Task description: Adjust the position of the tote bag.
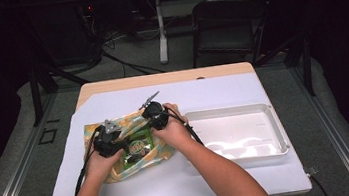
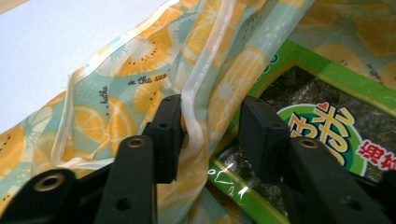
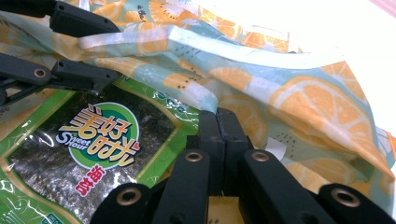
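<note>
A plastic bag point(image 1: 95, 133) printed with orange slices lies on the white-covered table, left of centre. A green seaweed snack packet point(image 1: 138, 146) shows at its mouth, partly under the bag's upper layer. My left gripper point(image 1: 124, 145) is open. The bag's pale zip rim point(image 2: 198, 93) runs between its fingers, with the packet point(image 2: 327, 126) just past the right one. My right gripper point(image 1: 150, 130) is shut. Its jaws point(image 3: 219, 122) are pressed together at the bag's edge point(image 3: 289, 102) beside the packet point(image 3: 100, 140), seemingly pinching thin bag film. The left gripper point(image 3: 114, 51) straddles the lifted layer opposite.
A white plastic tray point(image 1: 278, 128) stands to the right of the bag, close to the right forearm. White paper point(image 1: 212, 93) covers most of the wooden table. A dark chair point(image 1: 226, 21) and a table leg stand on the floor beyond the far edge.
</note>
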Demonstrator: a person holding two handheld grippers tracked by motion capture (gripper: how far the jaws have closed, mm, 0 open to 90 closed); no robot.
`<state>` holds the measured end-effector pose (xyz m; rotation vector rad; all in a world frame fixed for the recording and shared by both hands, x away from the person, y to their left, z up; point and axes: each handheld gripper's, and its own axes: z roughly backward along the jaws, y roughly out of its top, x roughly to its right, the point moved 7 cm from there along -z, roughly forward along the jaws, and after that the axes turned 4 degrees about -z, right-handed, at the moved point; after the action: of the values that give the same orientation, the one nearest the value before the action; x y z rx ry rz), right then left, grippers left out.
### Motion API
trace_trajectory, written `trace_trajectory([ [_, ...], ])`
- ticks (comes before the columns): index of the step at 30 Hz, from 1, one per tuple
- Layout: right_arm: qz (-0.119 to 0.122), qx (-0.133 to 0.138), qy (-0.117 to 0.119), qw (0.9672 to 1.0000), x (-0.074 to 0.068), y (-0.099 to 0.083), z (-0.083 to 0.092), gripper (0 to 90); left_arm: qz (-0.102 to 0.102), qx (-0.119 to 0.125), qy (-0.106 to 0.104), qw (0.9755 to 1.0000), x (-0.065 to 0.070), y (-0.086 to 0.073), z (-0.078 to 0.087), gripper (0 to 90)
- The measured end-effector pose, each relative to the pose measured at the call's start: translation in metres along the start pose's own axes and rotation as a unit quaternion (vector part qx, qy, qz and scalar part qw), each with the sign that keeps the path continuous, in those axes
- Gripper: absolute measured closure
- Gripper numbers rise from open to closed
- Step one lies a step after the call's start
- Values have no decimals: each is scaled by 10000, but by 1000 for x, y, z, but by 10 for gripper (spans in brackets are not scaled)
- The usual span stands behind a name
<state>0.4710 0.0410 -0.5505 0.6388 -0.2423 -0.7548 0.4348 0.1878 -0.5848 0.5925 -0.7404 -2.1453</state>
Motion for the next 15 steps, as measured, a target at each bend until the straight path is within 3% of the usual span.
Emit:
trace_trajectory([
  [8,-75,-23,-12,10000,2,0,-1,900,-121,-63,79,9999,-1,-1,1,758],
  [15,-33,-18,-64,10000,0,0,-5,900,-51,79,56,9999,-4,1,4,869],
])
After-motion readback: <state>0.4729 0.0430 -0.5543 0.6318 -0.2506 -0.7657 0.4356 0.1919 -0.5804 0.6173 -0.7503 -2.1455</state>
